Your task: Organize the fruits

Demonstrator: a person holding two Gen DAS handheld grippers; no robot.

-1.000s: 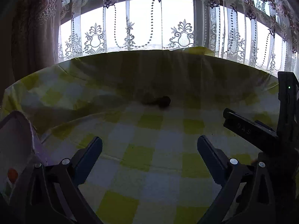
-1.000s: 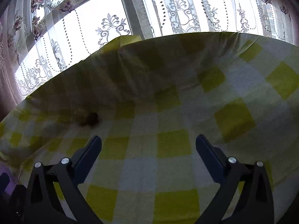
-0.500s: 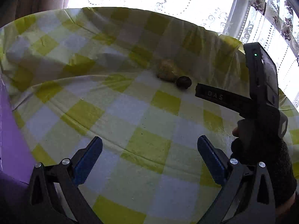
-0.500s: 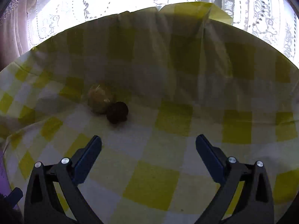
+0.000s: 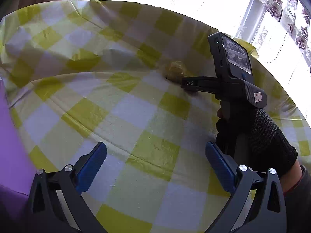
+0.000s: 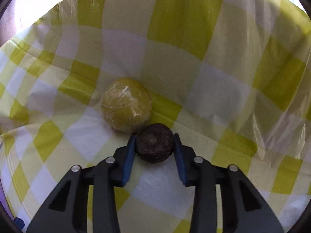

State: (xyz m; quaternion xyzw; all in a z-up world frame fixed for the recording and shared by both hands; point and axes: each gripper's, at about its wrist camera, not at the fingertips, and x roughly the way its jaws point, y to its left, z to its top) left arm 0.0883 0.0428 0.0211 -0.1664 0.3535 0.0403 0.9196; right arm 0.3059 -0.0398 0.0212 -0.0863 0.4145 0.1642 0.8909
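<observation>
right gripper point(image 6: 154, 145) advanced, now clamps dark fruit point(image 6: 155, 143) | left gripper point(image 5: 155, 163) unchanged, spread

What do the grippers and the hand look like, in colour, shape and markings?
Each gripper, left and right, has black angular fingers with triangular cut-outs, silver screws and blue ribbed pads. The right one carries white "DAS" lettering and a camera screen. The hand wears a black knit glove.

The left wrist camera looks from farther back across the checked tablecloth point(image 5: 124, 116) toward the window. The right wrist camera looks down from close by. Both views share the yellow fruit point(image 5: 175, 70) point(image 6: 127, 104).
</observation>
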